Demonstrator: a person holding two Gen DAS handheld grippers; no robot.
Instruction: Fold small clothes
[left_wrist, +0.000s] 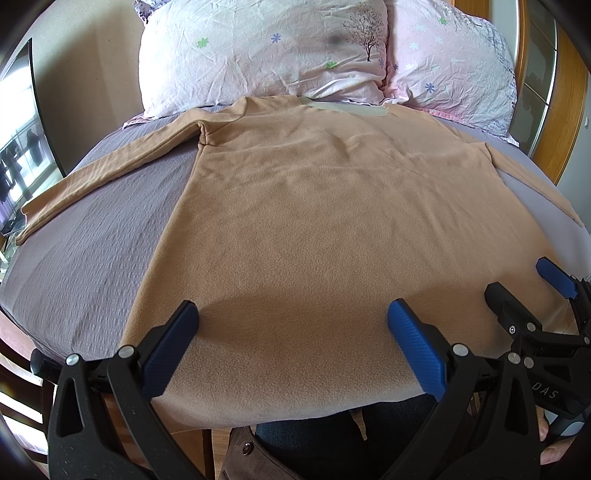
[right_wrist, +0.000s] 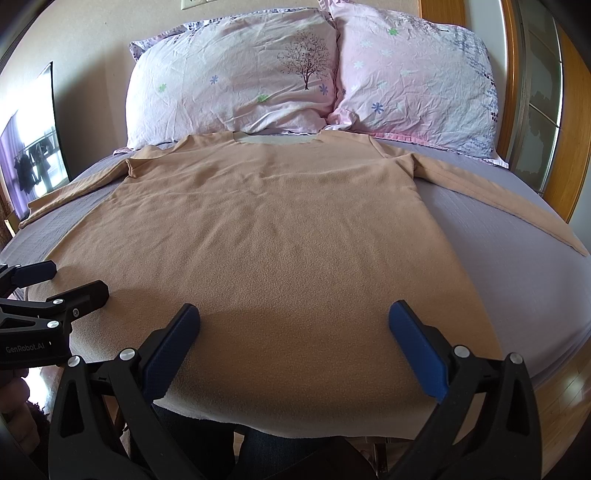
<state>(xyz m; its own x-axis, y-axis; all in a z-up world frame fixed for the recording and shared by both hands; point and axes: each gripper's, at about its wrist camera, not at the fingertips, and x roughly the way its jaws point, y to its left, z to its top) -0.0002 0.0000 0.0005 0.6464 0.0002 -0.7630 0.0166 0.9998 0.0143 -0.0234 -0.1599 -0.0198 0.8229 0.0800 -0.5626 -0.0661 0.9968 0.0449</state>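
Observation:
A tan long-sleeved fleece top (left_wrist: 314, 206) lies flat on the bed, neck toward the pillows, both sleeves spread outward; it also shows in the right wrist view (right_wrist: 280, 229). My left gripper (left_wrist: 291, 314) is open and empty, hovering over the hem's left part. My right gripper (right_wrist: 293, 314) is open and empty over the hem's right part. The right gripper also shows at the right edge of the left wrist view (left_wrist: 524, 277), and the left gripper at the left edge of the right wrist view (right_wrist: 70, 277). The hem hangs slightly over the bed's near edge.
The bed has a lavender sheet (left_wrist: 92, 240). Two floral pillows (right_wrist: 236, 77) (right_wrist: 417, 77) lie at the head. A wooden headboard (right_wrist: 569, 129) stands at the right. A dark framed screen (right_wrist: 33, 147) is at the left. A person's legs in jeans (left_wrist: 314, 432) are below the hem.

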